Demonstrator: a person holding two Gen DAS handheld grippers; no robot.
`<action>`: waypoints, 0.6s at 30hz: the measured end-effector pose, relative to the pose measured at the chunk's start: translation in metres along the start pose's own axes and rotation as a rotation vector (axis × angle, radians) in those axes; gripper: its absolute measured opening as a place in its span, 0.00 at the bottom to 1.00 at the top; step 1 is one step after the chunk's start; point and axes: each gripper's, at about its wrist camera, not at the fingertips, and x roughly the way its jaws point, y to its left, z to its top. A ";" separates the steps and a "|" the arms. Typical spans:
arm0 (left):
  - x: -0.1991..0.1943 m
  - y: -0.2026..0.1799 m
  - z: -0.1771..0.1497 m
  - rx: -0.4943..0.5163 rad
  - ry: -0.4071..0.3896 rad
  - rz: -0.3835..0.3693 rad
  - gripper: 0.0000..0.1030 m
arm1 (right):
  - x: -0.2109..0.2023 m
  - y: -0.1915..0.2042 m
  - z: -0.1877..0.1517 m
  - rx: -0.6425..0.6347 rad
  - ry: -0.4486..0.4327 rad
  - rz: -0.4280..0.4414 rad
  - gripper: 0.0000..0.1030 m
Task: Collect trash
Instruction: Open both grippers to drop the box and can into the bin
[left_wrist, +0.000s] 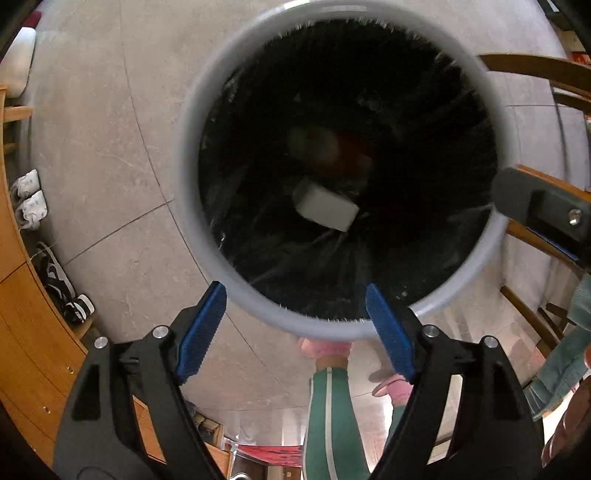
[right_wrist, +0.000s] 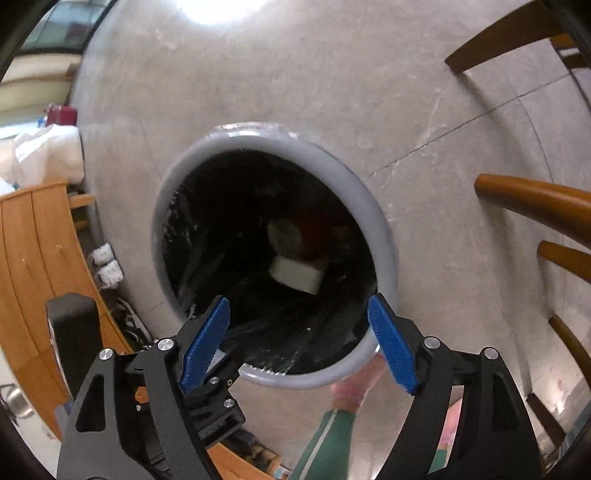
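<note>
Blue ribbed pads sit closest to each lens: both claws point steeply down over a round trash bin. The left gripper (left_wrist: 295, 325) has its jaws spread wide with nothing between them — released, gripping nothing — and its pads (left_wrist: 202, 332) frame the bin's near rim without visibly touching it. The right gripper (right_wrist: 299, 343) is likewise spread wide and holds nothing; its pads (right_wrist: 391, 343) hover over the near edge of the opening.

The trash bin (left_wrist: 192, 122) has a pale grey rim and stands on the floor; it is lined with a black plastic bag (left_wrist: 258, 236) whose creases catch the light. Deep inside lies a white rectangular block (left_wrist: 325, 208), tilted, resting on the bag. Just behind it sits a darker heap of trash (left_wrist: 325, 151) — a dull round pale shape beside something reddish — too dim and blurred to identify. In the right wrist view the same white block (right_wrist: 295, 275) lies near the middle of the bin's (right_wrist: 384, 229) dark interior.

Outward from the bin, grey floor tiles (left_wrist: 110, 129) spread on all sides. A person's leg in green trousers (left_wrist: 332, 413) with a white stripe stands just beside the bin, wearing pink slippers (left_wrist: 325, 347). Wooden chair legs (right_wrist: 535, 199) stand to the right. A wooden cabinet (left_wrist: 26, 332) runs along the left, with white shoes (left_wrist: 31, 206) and black sandals (left_wrist: 62, 288) lined up on the floor against it.
</note>
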 end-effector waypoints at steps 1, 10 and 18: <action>-0.005 -0.002 0.000 0.000 -0.005 -0.005 0.73 | -0.012 0.002 -0.003 0.000 -0.018 0.006 0.75; -0.142 0.029 -0.070 -0.039 -0.155 -0.033 0.74 | -0.191 0.080 -0.083 -0.284 -0.215 0.045 0.75; -0.369 -0.067 -0.144 0.446 -0.516 0.046 0.90 | -0.424 0.066 -0.203 -0.307 -0.623 0.136 0.86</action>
